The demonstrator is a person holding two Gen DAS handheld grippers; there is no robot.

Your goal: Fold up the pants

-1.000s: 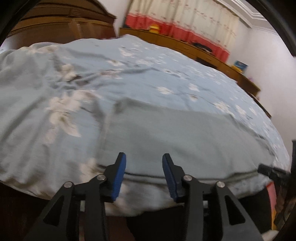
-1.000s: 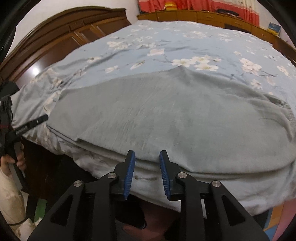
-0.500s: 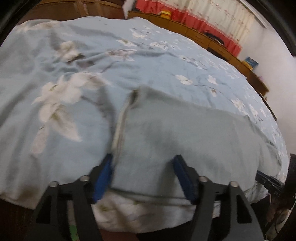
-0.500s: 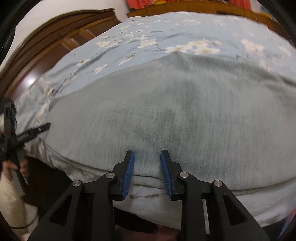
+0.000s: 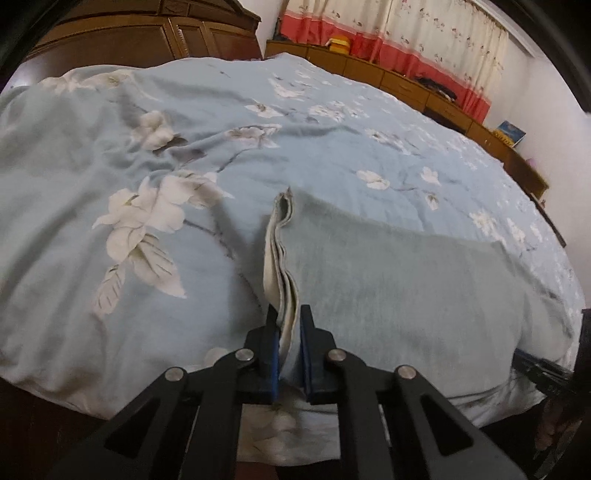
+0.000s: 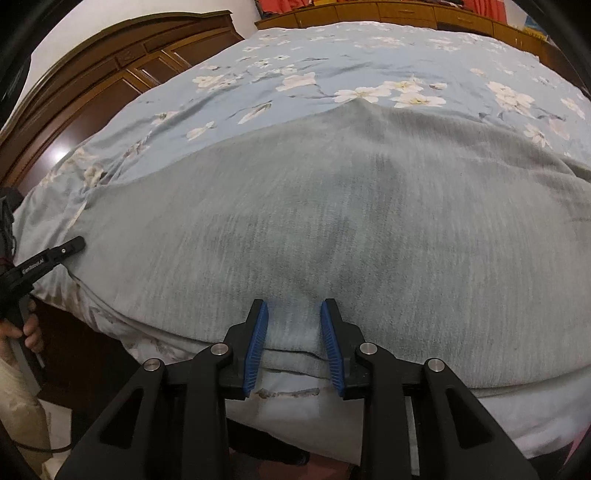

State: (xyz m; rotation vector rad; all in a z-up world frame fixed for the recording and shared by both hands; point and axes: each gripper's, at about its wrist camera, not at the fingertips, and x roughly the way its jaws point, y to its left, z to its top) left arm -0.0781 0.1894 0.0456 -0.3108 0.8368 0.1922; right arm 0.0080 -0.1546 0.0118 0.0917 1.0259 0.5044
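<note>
Grey-blue pants (image 5: 406, 288) lie flat across the near side of a bed under a flowered light-blue cover (image 5: 184, 129). My left gripper (image 5: 289, 314) is shut on the pants' left end, and the layered hem stands up pinched between the blue pads. In the right wrist view the pants (image 6: 332, 206) fill the middle. My right gripper (image 6: 293, 314) rests at their near edge, open, with fabric lying between the pads. The left gripper (image 6: 55, 254) shows at the far left of that view, and the right gripper (image 5: 535, 369) at the right edge of the left view.
A dark wooden wardrobe (image 5: 129, 40) stands behind the bed on the left. Low wooden cabinets (image 5: 406, 81) run under a red-trimmed curtain (image 5: 388, 33) at the back. A person's hand (image 6: 29, 332) holds the left tool. The bed's near edge drops off just below both grippers.
The left jaws opened wide around the pants' end, then closed on the hem, which now stands pinched. The right gripper sank toward the pants' near edge and stays slightly apart.
</note>
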